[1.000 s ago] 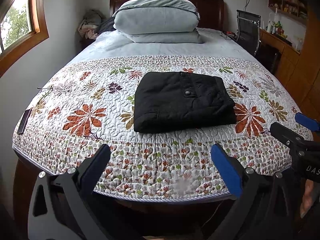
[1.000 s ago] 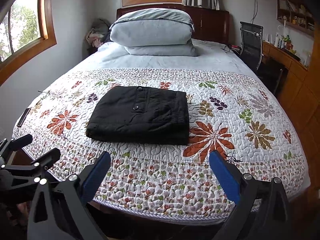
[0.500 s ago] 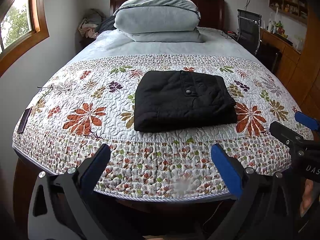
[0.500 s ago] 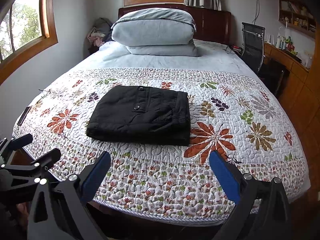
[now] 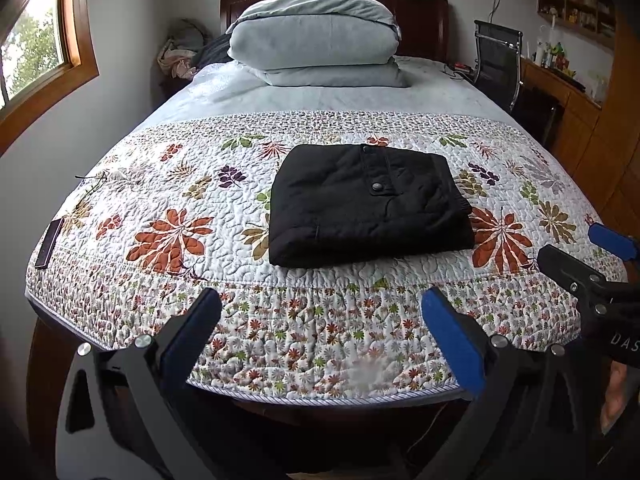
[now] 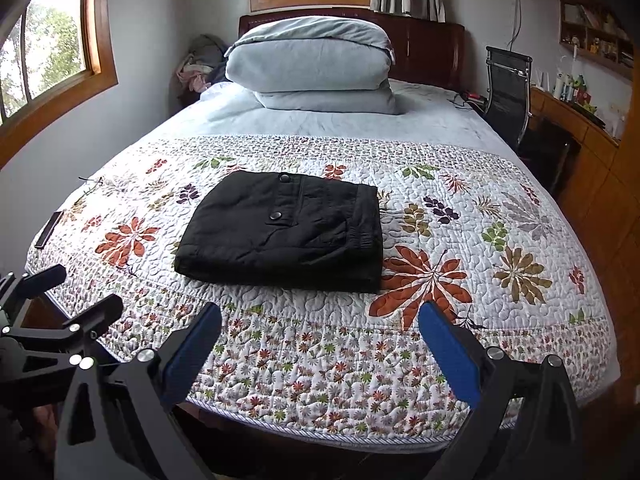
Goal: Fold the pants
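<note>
A bed fills both views, covered at its near end by a white floral quilt (image 5: pixel 168 208). At the far left edge of the quilt lies a thin dark object (image 5: pixel 49 242), perhaps a phone or remote; you cannot tell which. Your left gripper (image 5: pixel 320 320) hovers off the foot of the bed, its blue-padded jaws spread wide and holding nothing. In the middle of the quilt rest the black pants (image 5: pixel 368 204), folded into a compact, squarish bundle with a snap button facing up. The bundle's folded edge faces you and its layers look stacked evenly. Beyond it, at the head of the bed, sits a stack of pale blue bedding (image 5: pixel 316 40). Your right gripper (image 6: pixel 320 344) hovers to the right of the left one, also off the foot of the bed, jaws spread and empty. Far right stands a black chair (image 6: pixel 506 88) beside a wooden desk.

The fold appears finished. If you tidy further, come in low from each side, press lightly on the top layer, and avoid dragging the near edge, which could open the stack.
</note>
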The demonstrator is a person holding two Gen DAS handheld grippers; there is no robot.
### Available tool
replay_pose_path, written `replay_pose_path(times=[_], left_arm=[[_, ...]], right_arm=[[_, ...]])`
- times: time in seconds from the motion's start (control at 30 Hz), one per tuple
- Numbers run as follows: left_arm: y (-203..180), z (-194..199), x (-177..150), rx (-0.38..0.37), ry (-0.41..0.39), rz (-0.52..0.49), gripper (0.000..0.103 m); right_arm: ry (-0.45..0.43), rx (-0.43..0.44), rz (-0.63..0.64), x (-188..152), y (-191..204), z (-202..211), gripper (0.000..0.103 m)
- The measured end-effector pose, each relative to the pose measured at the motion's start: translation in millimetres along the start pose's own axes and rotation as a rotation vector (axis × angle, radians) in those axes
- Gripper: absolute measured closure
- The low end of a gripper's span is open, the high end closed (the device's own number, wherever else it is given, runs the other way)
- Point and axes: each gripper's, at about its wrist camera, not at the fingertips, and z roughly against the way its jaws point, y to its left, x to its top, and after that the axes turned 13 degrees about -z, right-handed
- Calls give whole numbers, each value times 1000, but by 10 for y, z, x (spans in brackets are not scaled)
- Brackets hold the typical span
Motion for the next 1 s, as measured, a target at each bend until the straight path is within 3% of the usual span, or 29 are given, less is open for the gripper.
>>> replay_pose_path(times=[1.0], left_arm=[[-7, 6, 13, 4, -4, -1, 3]], right_arm=[[1, 0, 4, 11, 11, 0, 4]])
